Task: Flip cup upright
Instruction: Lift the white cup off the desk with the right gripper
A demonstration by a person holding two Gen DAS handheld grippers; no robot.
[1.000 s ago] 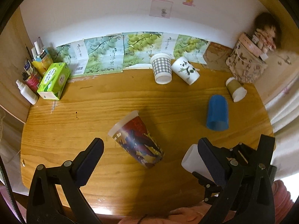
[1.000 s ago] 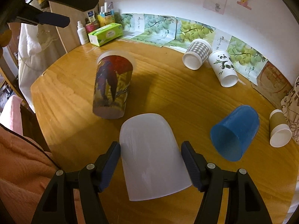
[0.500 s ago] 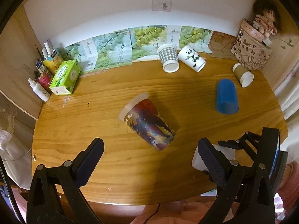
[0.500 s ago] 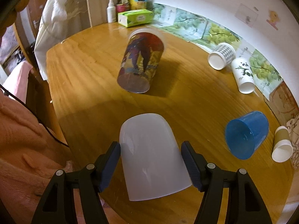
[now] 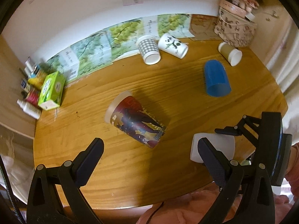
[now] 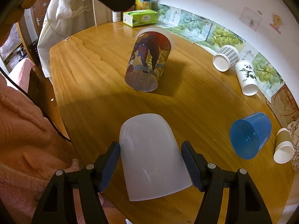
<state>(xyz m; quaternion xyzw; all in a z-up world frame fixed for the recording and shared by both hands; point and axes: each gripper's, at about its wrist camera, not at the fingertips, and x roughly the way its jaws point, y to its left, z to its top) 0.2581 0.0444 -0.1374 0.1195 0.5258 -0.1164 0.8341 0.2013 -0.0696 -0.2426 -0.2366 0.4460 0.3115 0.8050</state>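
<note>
White cup (image 6: 151,155) sat clamped between the pads of my right gripper (image 6: 151,165), mouth toward the camera, above the near edge of the wooden table (image 6: 93,71). I judged the flip was mid-way; next it needed setting base-down. My left gripper (image 5: 149,160) hung spread wide, holding nothing. Nearby the printed cup (image 6: 149,61) seemed upright; the blue cup (image 6: 250,134) lay sideways, well apart.
</note>
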